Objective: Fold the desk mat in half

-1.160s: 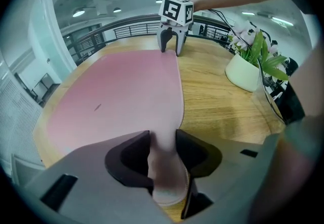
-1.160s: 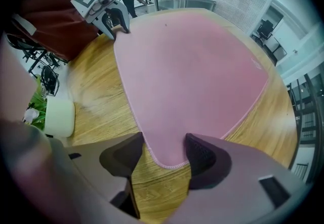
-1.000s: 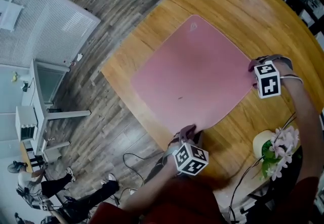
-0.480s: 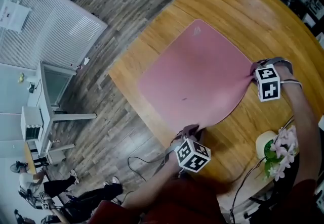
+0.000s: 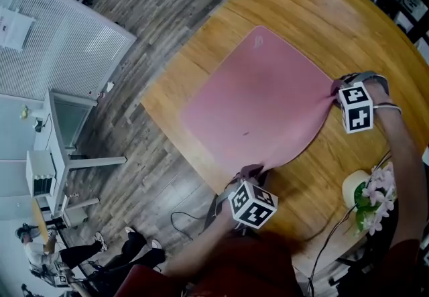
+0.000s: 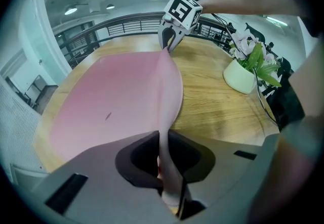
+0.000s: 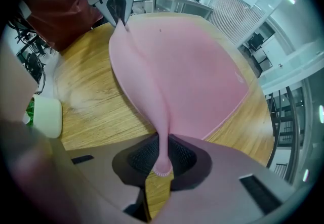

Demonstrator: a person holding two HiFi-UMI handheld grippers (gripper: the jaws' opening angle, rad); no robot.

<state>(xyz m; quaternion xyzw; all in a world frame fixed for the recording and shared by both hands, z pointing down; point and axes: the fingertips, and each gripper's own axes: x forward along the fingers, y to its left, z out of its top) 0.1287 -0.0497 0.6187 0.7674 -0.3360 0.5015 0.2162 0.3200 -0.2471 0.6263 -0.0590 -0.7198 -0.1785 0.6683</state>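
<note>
The pink desk mat (image 5: 261,101) lies on the round wooden table (image 5: 322,14). My left gripper (image 5: 251,172) is shut on its near corner, and the mat's edge (image 6: 169,91) rises as a thin fold between the jaws of the left gripper (image 6: 165,167). My right gripper (image 5: 335,89) is shut on the right corner; the pinched corner (image 7: 162,132) runs into the right gripper (image 7: 162,160). Both pairs of jaws have just been closing on the mat. The edge between the two corners is raised off the wood. Each gripper shows in the other's view: the right gripper (image 6: 166,50), the left gripper (image 7: 120,19).
A white pot of pink flowers (image 5: 365,195) stands on the table by my right arm, and shows as the pot (image 6: 242,74) and the pot (image 7: 46,117). The table's rim (image 5: 161,121) drops to a wooden floor with cables and a white cabinet (image 5: 50,155).
Both grippers have closed on the mat's near corners. The edge between them, flat a second ago, now curves up off the table. The hands have hardly shifted.
</note>
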